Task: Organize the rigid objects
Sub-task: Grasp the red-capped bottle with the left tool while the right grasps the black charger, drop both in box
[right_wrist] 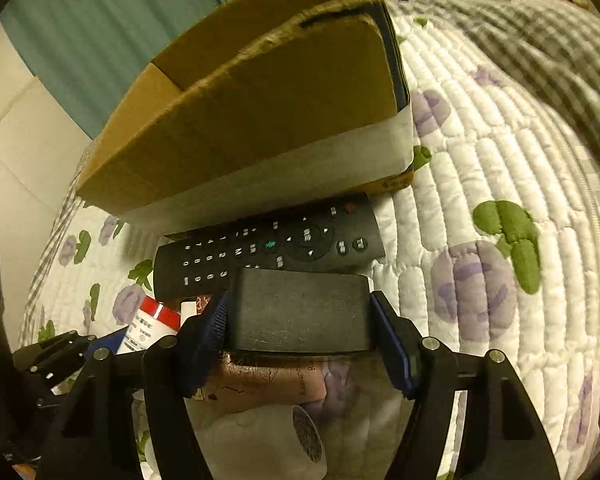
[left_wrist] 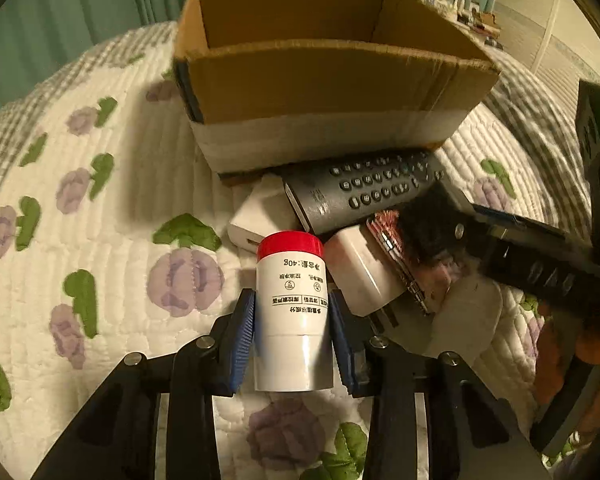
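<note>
Counted one cardboard box (left_wrist: 324, 92), one remote (left_wrist: 364, 192), one red-capped bottle (left_wrist: 292, 312), two white adapters (left_wrist: 260, 216), one black block (right_wrist: 300, 312).

White bottle (left_wrist: 291, 312) label, upside down beside the remote: "40g" after Chinese characters; smaller rows too fine to read.
Remote (right_wrist: 268, 246) keypad, below the cardboard box: digits 0–9, arrow marks round the centre pad.
Brown packet (right_wrist: 268, 384), below the remote: lettering illegible.
</note>
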